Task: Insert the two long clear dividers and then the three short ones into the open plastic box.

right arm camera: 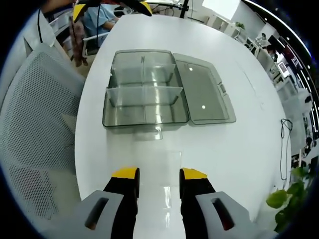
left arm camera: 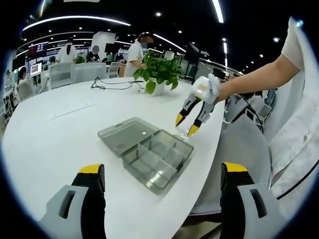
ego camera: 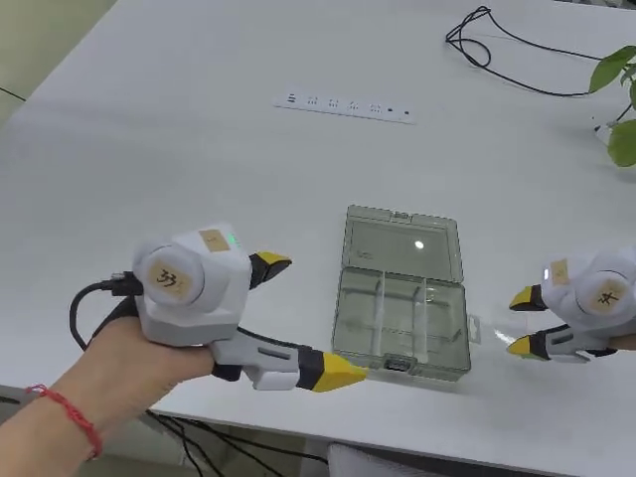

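Now left tool (ego camera: pixel 320 317) and right tool (ego camera: pixel 515 322) gape beside box (ego camera: pixel 402 248), power strip (ego camera: pixel 343 104) beyond.

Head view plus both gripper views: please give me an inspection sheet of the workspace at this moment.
Surface: white table.
Job's things: plastic box open, its lid laid flat behind it; clear dividers already stand inside, count unclear. A small clear piece sits at the box's side; divider or tab, cannot tell.
Clutter: power strip; potted plant.
Grippers: left gripper open wide; right gripper open; one on each side of the box, neither touching it.
Cables: black cable looped at the far side; lead off the left gripper.
Surroundings: open office, people at desks, mesh chair.
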### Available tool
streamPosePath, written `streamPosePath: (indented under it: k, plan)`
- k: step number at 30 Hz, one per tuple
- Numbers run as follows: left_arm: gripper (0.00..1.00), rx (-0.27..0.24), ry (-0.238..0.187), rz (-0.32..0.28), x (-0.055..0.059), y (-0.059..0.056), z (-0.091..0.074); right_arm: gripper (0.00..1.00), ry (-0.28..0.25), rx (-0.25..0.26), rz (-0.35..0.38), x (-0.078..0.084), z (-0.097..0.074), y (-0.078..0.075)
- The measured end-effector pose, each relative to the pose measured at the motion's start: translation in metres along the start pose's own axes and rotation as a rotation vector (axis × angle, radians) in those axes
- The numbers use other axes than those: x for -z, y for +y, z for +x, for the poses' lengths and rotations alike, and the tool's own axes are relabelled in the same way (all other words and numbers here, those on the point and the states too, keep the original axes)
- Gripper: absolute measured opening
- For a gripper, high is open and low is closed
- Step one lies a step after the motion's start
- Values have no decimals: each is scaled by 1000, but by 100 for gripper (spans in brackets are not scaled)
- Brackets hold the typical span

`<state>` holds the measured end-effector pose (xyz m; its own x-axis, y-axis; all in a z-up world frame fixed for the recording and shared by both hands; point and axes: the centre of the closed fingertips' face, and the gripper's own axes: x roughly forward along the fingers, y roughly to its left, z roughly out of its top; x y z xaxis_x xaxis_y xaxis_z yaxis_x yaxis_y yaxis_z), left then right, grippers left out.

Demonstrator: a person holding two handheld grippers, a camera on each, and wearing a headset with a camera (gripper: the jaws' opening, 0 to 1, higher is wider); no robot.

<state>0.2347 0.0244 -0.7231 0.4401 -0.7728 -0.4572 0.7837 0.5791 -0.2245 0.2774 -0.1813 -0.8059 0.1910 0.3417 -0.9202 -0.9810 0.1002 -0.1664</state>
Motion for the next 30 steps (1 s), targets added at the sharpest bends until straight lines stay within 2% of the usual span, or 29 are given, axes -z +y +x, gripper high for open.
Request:
streamPosePath:
  k: [9,12,14,17,19,22,30]
  plan:
    - [94,34,-22,-56,-18,-5,12,33,-82,101,-27,-45,-40,1]
    - [87,84,-33,-110,-29,-15,18,33,-115,126,-40,-59,-50,1]
    - [86,94,-48,-128,-36,-17,22,33,-130,142,-53,-68,-55,1]
    - [80,120,-40,-158,-41,-23,28,33,-156,161,-58,-82,-63,3]
    - [76,142,-53,-175,-47,-29,32,33,-170,168,-62,-91,-68,7]
    - [68,177,-49,-256,-52,-37,37,33,-174,185,-95,-103,-74,12]
    - [51,236,-68,-387,-62,-53,46,33,-173,223,-142,-127,-84,25]
